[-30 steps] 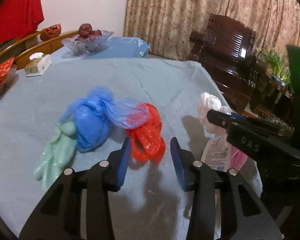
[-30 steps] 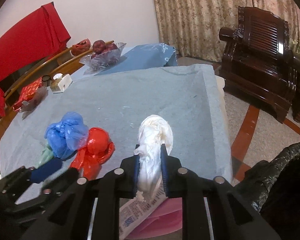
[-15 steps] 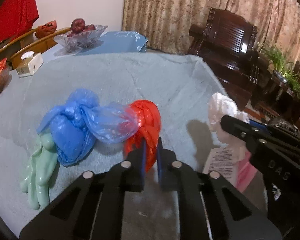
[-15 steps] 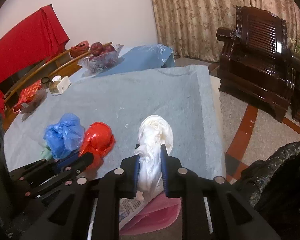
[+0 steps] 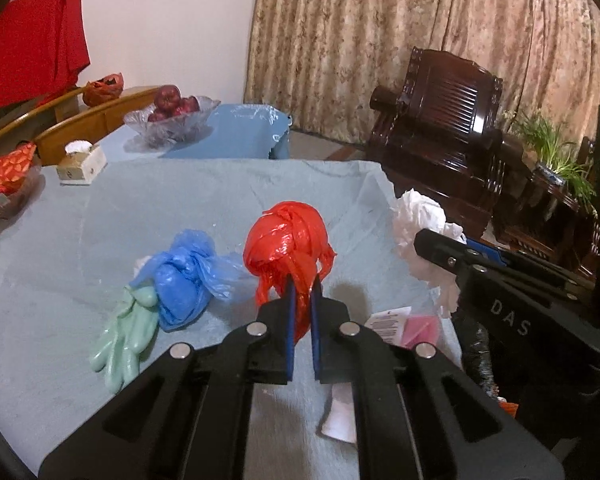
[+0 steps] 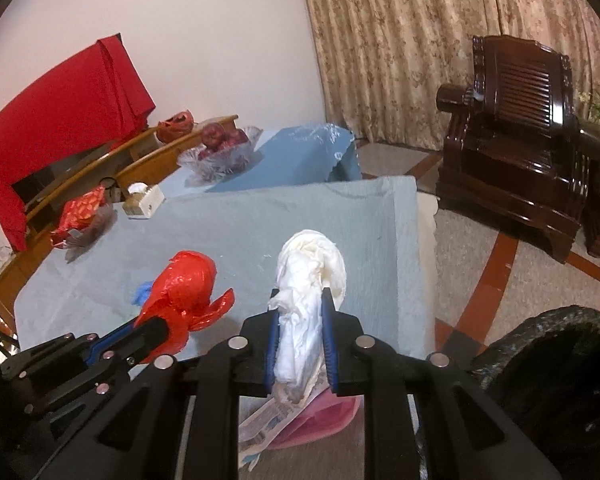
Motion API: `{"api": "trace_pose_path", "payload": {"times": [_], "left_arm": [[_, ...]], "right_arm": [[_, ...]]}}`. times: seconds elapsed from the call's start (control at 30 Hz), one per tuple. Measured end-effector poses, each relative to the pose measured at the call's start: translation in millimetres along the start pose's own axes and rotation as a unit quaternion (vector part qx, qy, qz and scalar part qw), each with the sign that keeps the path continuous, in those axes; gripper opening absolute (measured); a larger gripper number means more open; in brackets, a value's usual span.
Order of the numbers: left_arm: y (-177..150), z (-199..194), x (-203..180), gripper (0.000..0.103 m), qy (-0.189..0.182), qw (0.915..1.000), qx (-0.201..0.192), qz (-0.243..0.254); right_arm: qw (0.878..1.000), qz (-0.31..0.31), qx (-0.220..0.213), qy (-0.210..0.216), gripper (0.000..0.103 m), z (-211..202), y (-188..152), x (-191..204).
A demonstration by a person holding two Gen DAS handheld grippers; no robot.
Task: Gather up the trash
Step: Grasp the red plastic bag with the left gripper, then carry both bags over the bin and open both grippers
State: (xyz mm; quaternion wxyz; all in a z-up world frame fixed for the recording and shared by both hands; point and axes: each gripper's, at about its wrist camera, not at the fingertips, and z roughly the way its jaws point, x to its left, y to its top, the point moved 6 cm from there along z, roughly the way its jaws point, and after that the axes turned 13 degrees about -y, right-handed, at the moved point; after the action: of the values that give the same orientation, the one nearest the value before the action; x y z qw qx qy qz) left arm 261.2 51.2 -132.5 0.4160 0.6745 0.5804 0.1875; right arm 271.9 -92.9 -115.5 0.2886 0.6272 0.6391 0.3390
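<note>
My left gripper [image 5: 302,292] was clamped tight on the tail of the red plastic bag [image 5: 288,240], its blue pads pinching the twisted plastic so that the knotted ball of the bag stood up above my fingertips, clear of the table [image 5: 180,208]. My right gripper [image 6: 300,320] was closed narrowly around the white crumpled bag [image 6: 310,268], which bulged out above the pads and hung down between them; it too was held off the table. From the right wrist view the red bag sat just to the left of the white one, with my left gripper's fingers [image 6: 152,330] gripping its lower end. On the table's grey-blue cloth, left of the red bag, lay the blue plastic bag [image 5: 184,276], and touching its near-left side lay the pale green glove [image 5: 124,340], fingers pointing toward me. Near the table's right edge, below my right gripper, a pink packet [image 6: 320,416] rested with a printed paper [image 6: 266,424] over it. At the table's far left stood a tissue box [image 5: 80,164] and a glass bowl of red apples [image 5: 172,116]. Off the table's right side, on the floor, the rim of a black trash bag [image 6: 548,344] gaped open, and beyond the table's far right corner stood a dark wooden armchair [image 6: 516,120] before the patterned curtain [image 6: 400,40].
</note>
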Motion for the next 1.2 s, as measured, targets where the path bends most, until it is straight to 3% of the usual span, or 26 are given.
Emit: {"api": "trace_pose_path", "payload": {"times": [0.7, 1.2], "left_arm": [[-15.0, -72.9, -77.9, 0.005, -0.038, 0.9987, -0.024, 0.024], [-35.5, -63.1, -168.4, 0.005, -0.117, 0.9902, -0.003, 0.076]], "right_arm": [[0.999, 0.008, -0.048, -0.018, 0.019, -122.0, -8.0, -55.5], [0.994, 0.046, -0.040, -0.088, 0.019, -162.2, -45.9, -142.6]]}}
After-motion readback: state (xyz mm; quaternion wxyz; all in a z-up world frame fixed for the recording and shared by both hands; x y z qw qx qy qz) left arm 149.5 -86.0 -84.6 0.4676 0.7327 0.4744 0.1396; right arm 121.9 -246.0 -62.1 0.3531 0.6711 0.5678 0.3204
